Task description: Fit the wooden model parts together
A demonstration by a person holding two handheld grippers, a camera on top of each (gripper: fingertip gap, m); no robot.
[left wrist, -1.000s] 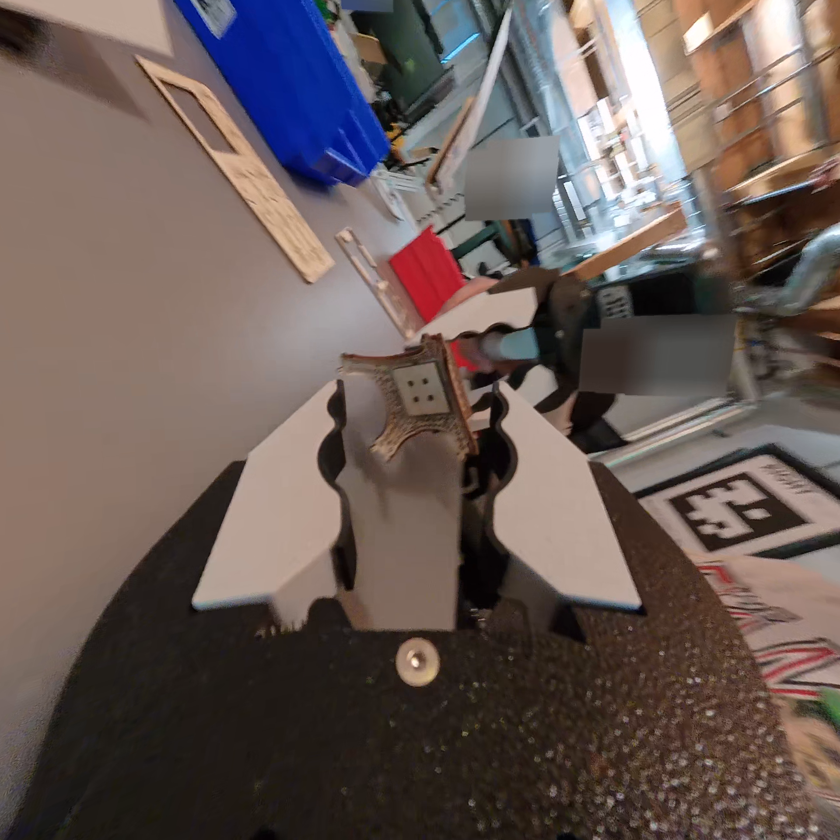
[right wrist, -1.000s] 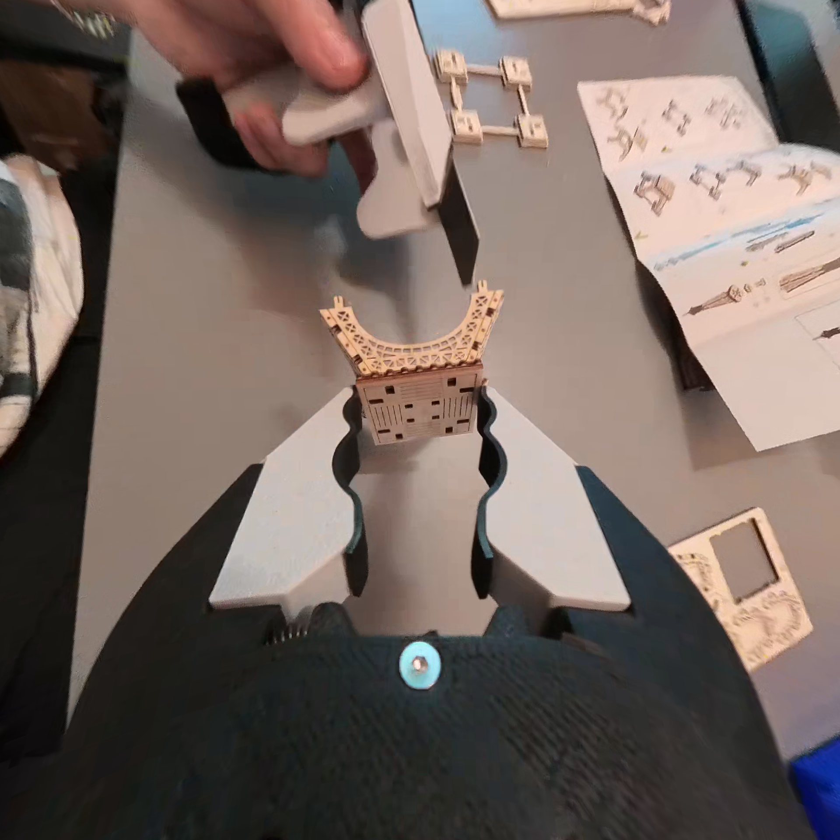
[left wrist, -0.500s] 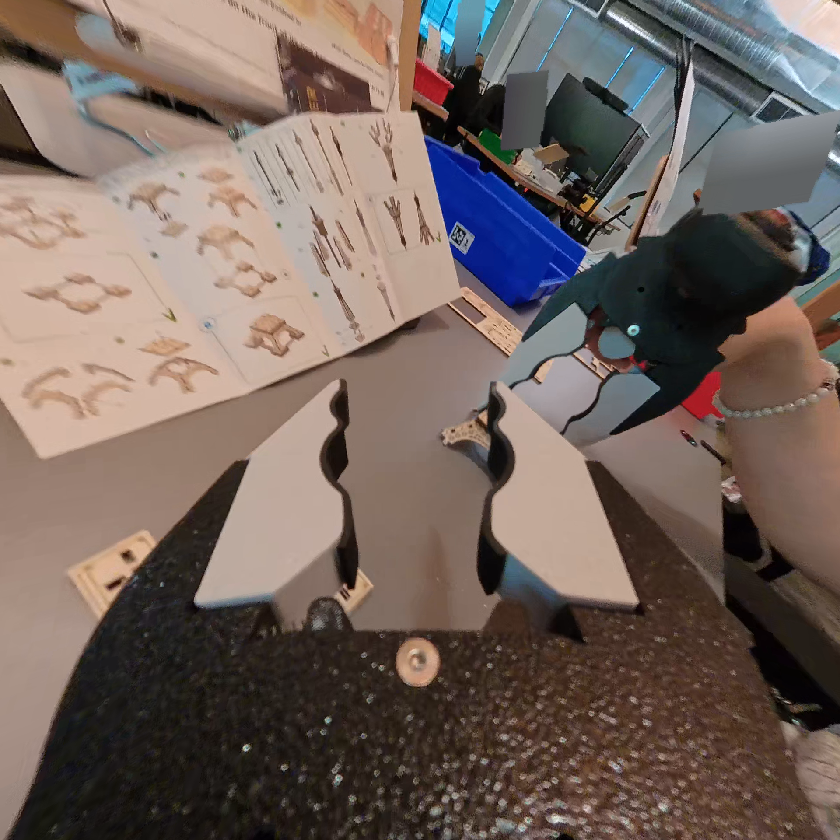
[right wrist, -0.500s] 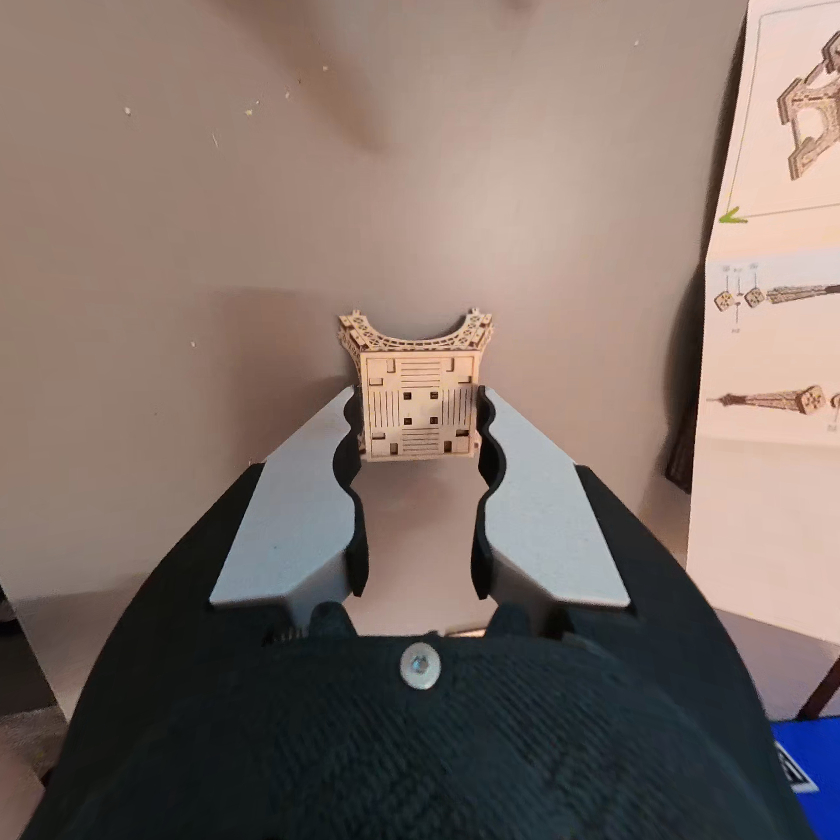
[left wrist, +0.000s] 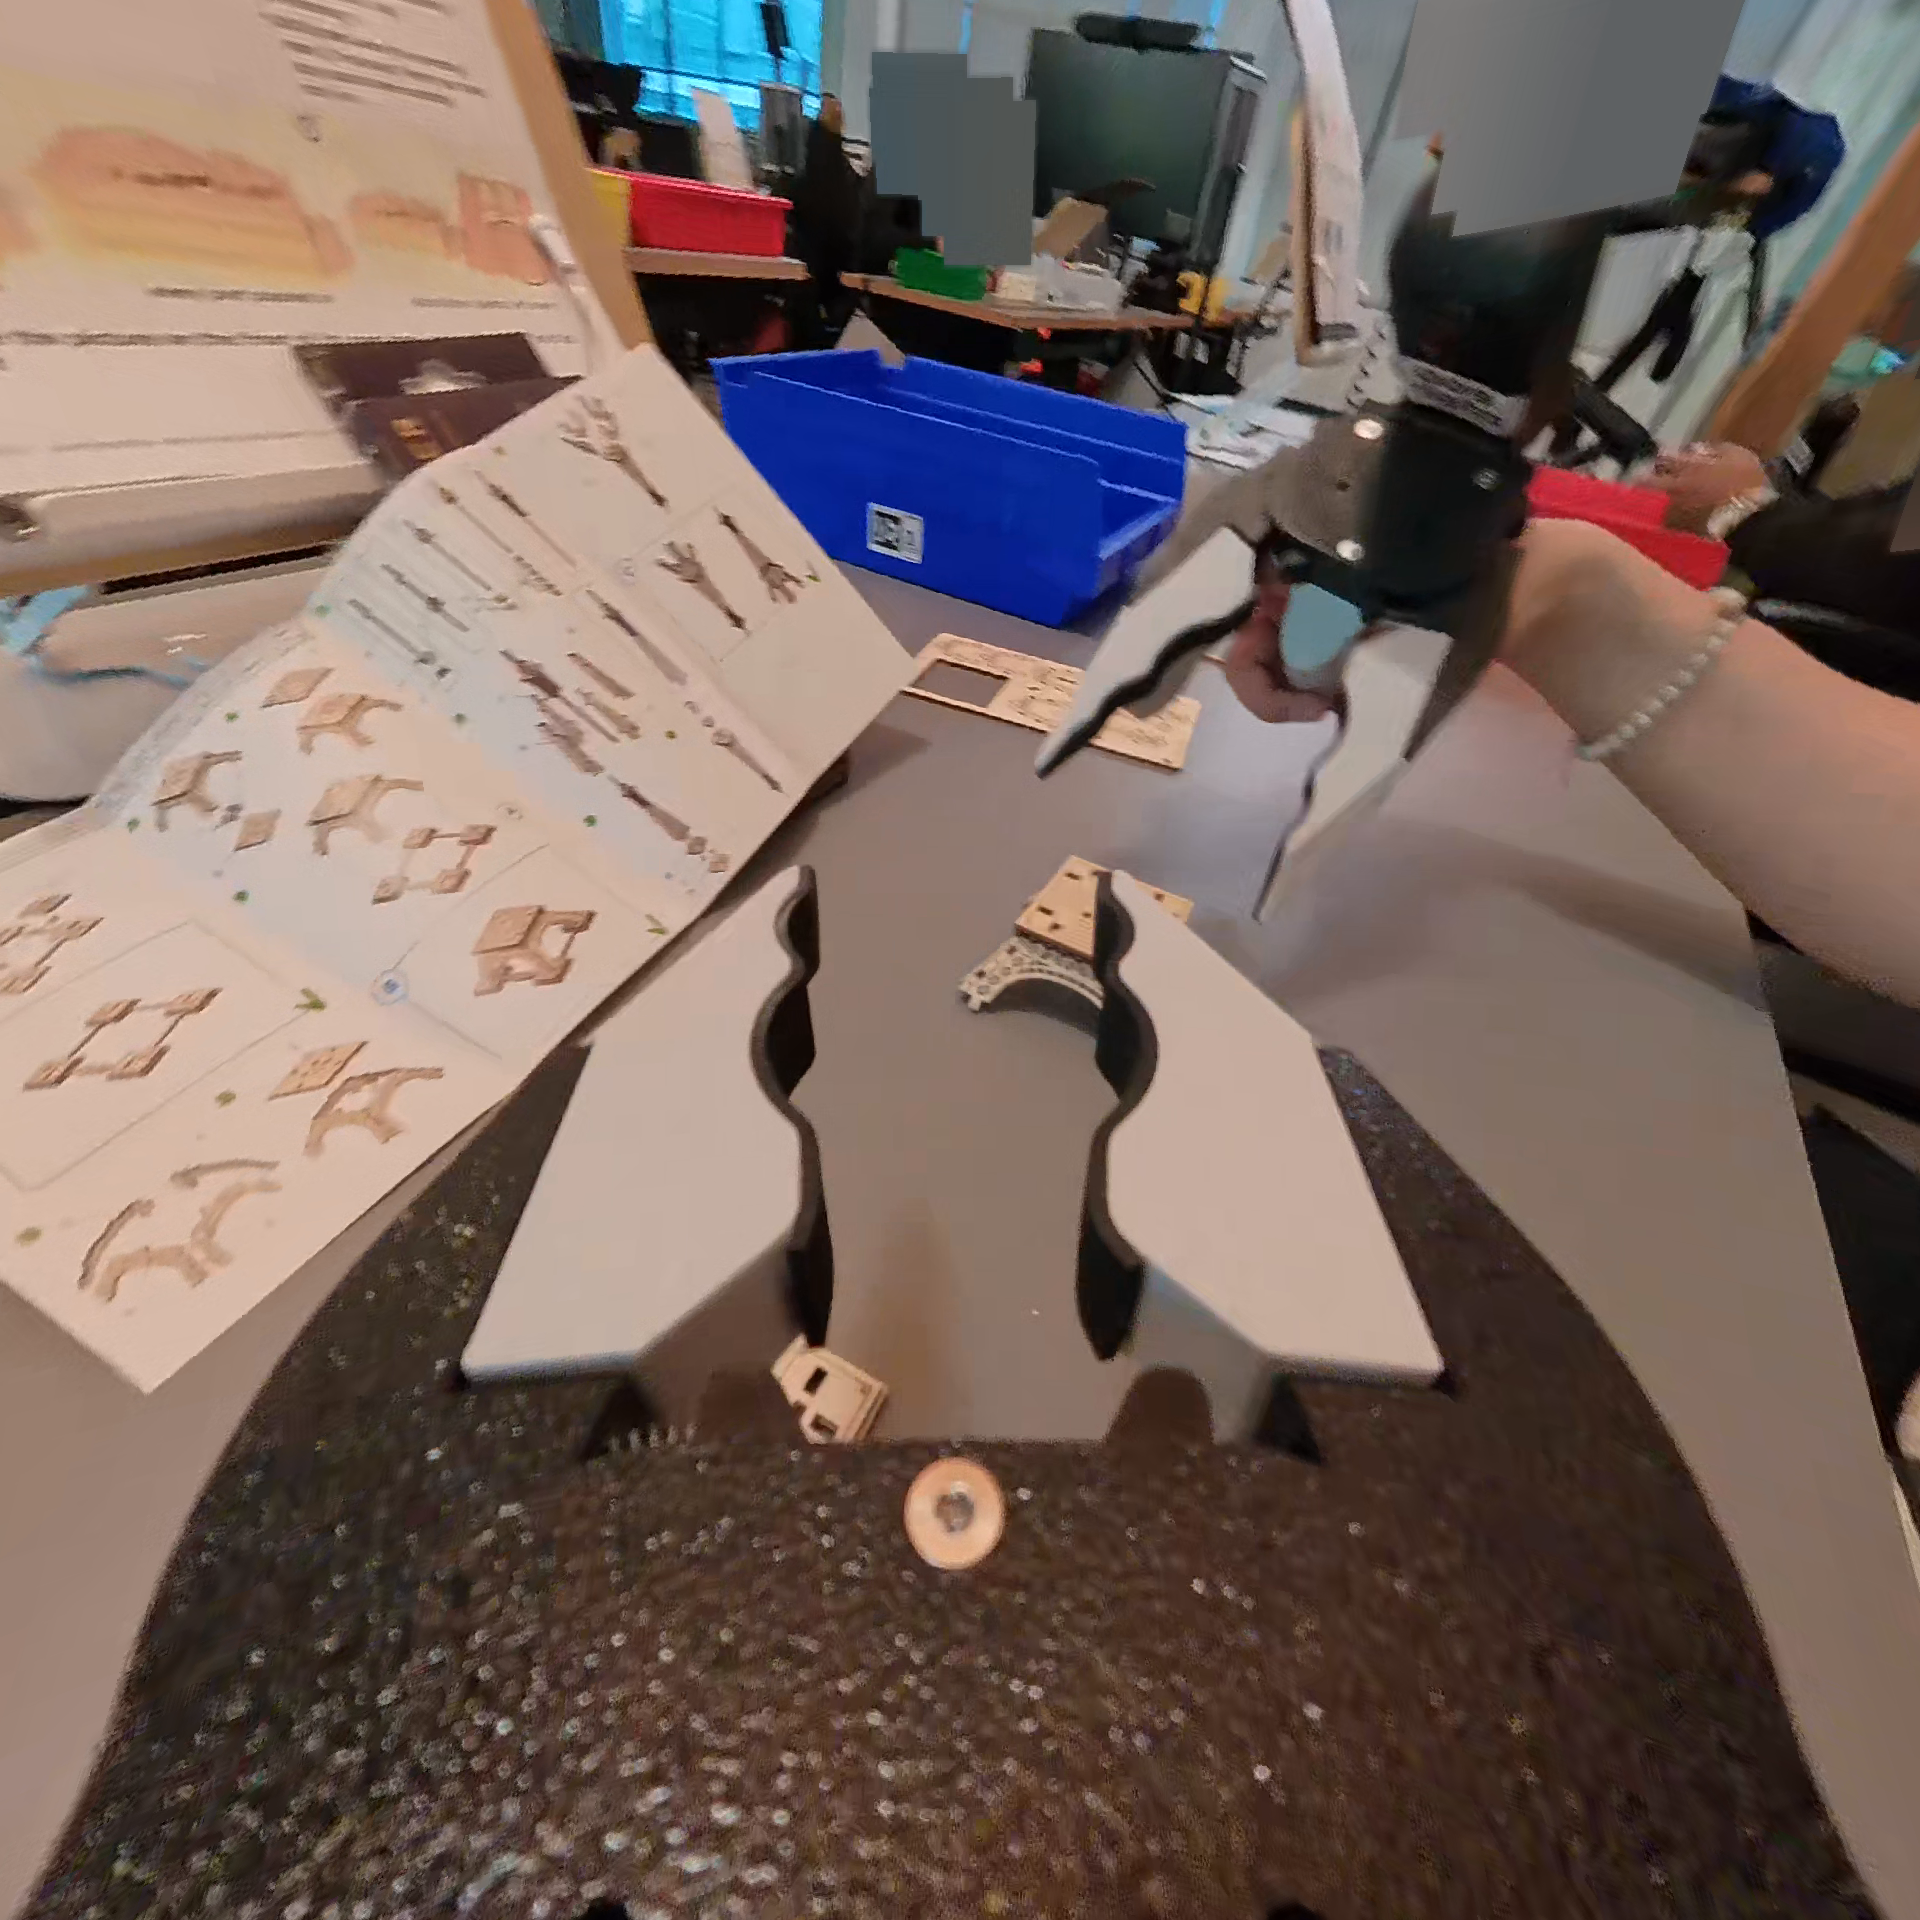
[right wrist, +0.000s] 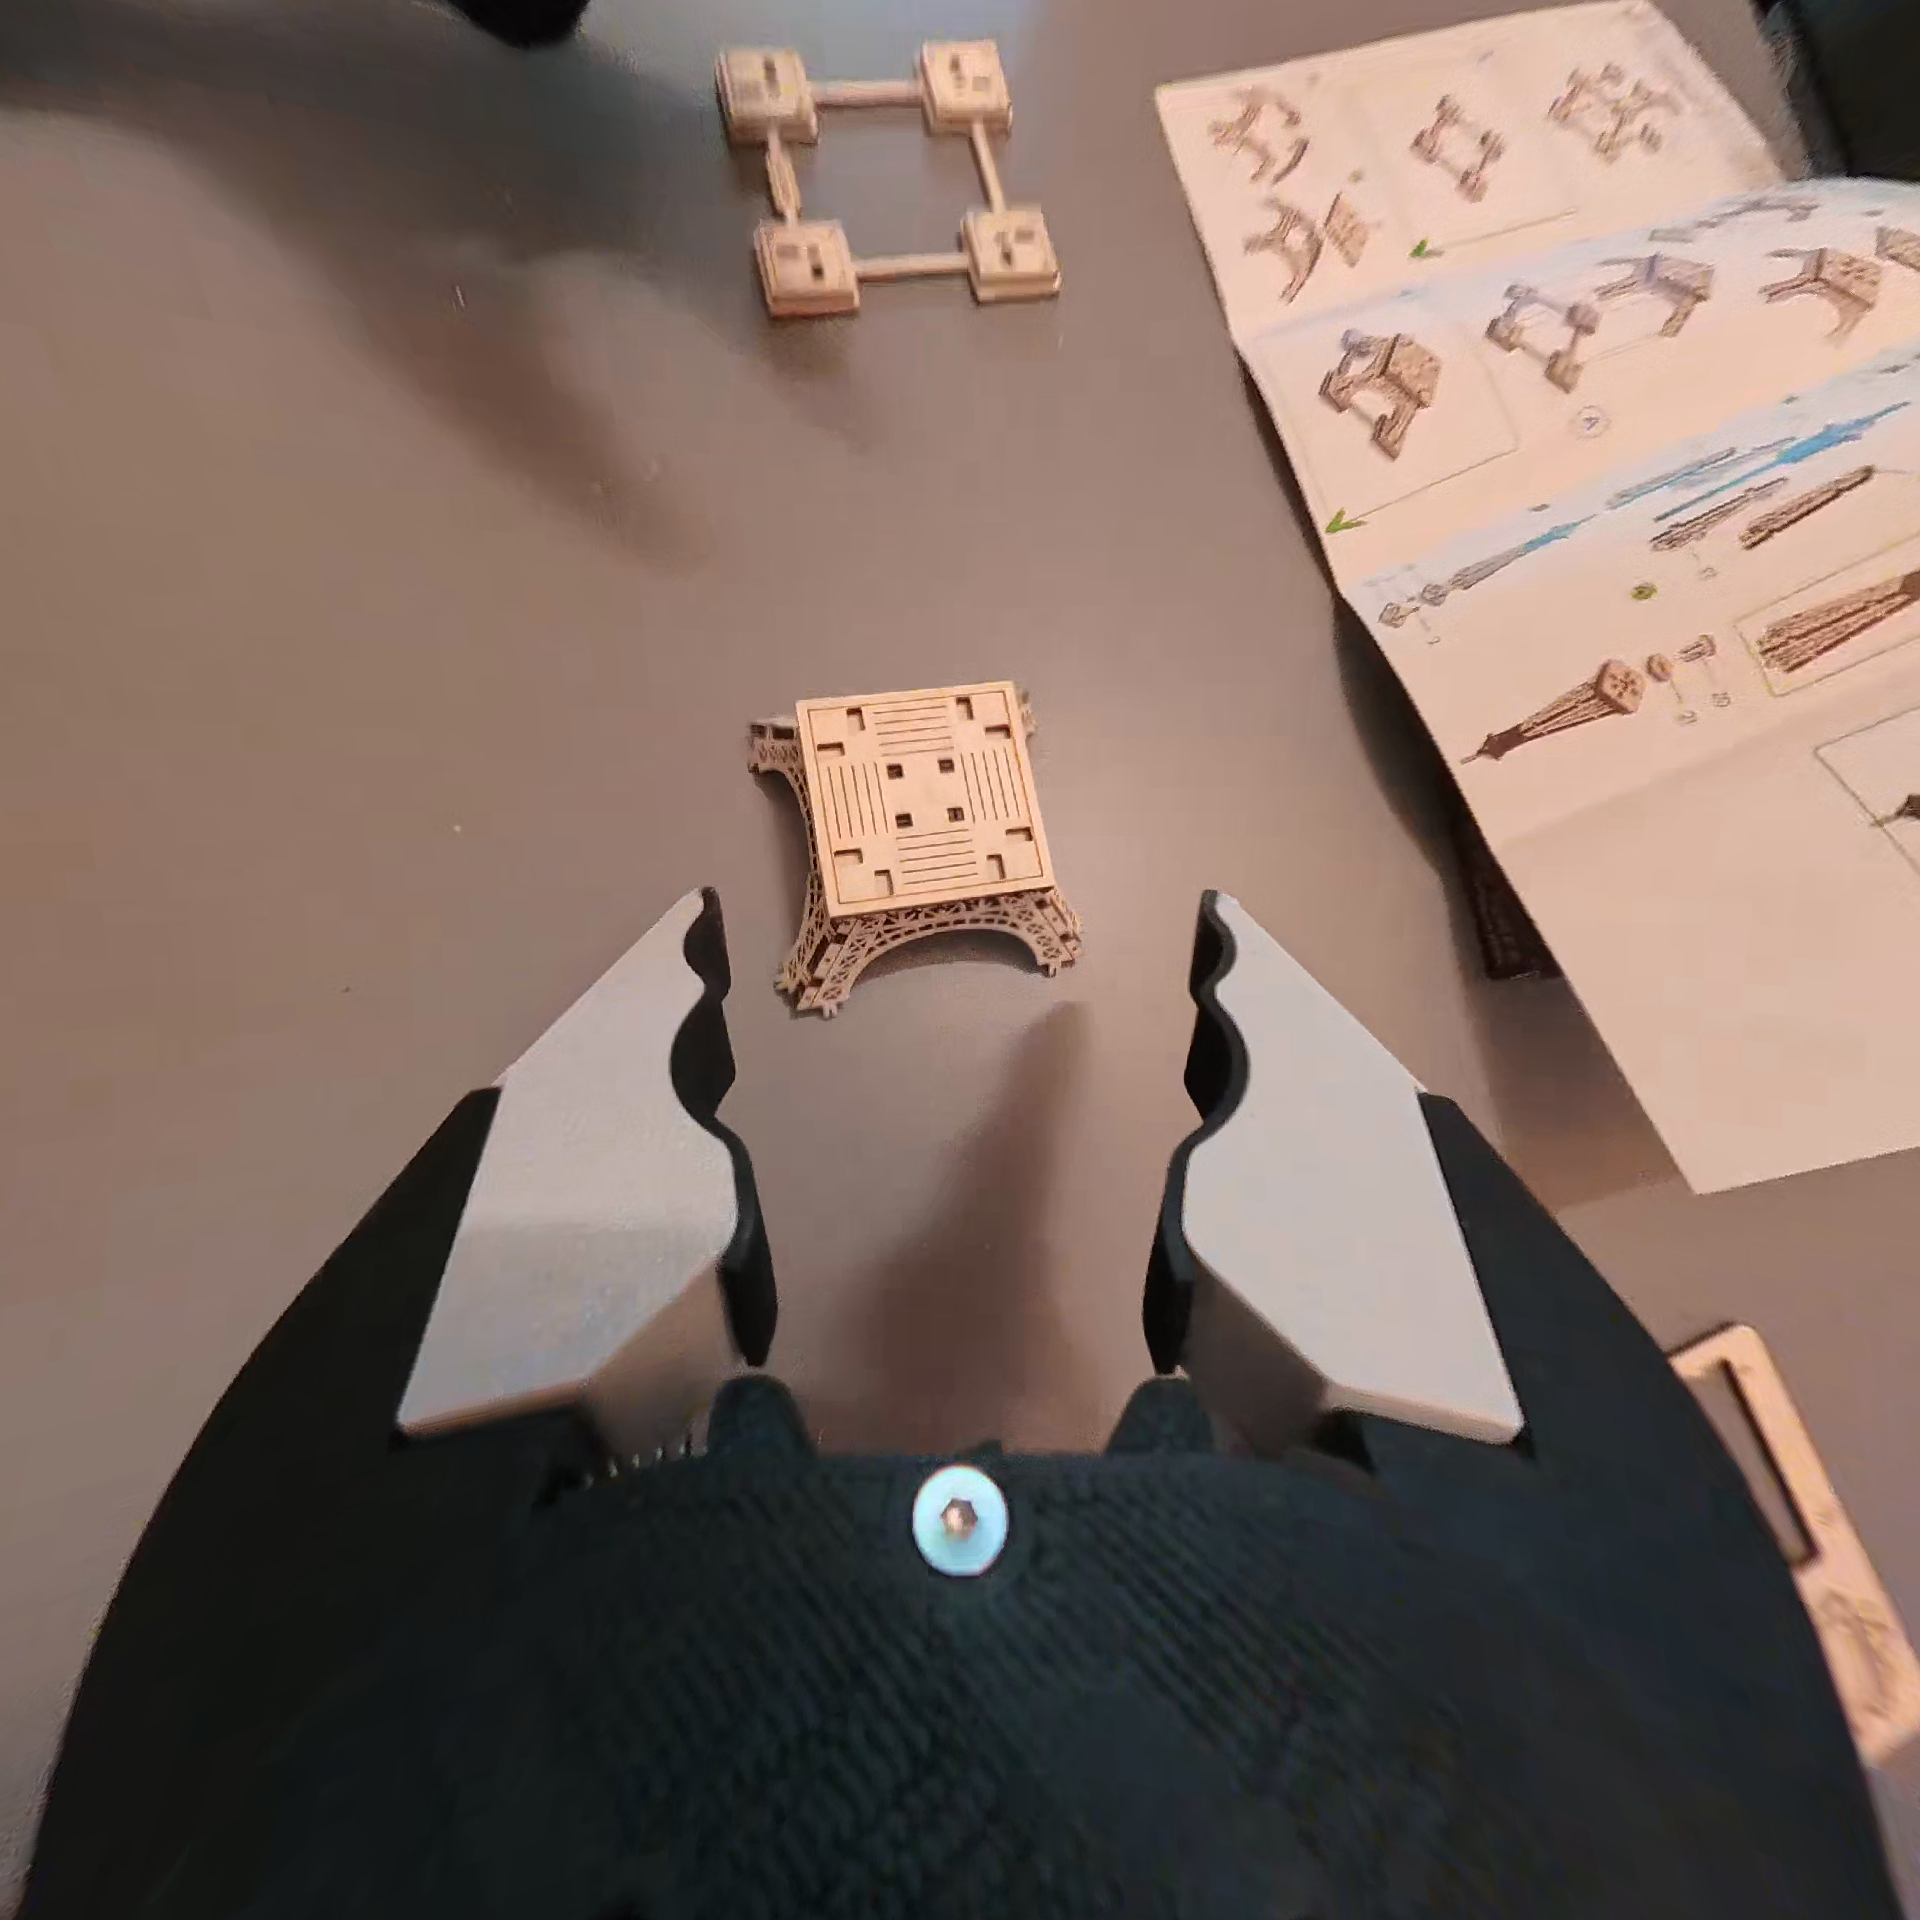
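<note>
The wooden arched tower base (right wrist: pixel 920 800) stands on its legs on the grey table (right wrist: pixel 364 623), flat slotted top up. My right gripper (right wrist: pixel 956 899) is open and empty, just short of it and above it. A square wooden frame with foot blocks at its corners (right wrist: pixel 888 171) lies farther off. In the left wrist view my left gripper (left wrist: pixel 956 904) is open and empty, low over the table. The tower base (left wrist: pixel 1044 940) is just past its right finger, partly hidden. One block of the square frame (left wrist: pixel 831 1403) shows under its jaws. The right gripper (left wrist: pixel 1153 842) hangs open above.
An unfolded instruction sheet (right wrist: pixel 1610 520) lies to the right, and shows at the left in the left wrist view (left wrist: pixel 468 831). A punched-out wooden sheet (right wrist: pixel 1787 1507) lies near the right gripper. A blue bin (left wrist: pixel 935 499) stands at the table's back. A person's arm (left wrist: pixel 1662 707) holds the right gripper. My hands' fingertips stand some 15 cm from each other.
My right gripper has let go of the tower base, which now stands on the table, and has opened and drawn back. My left gripper has swung level over the table.
</note>
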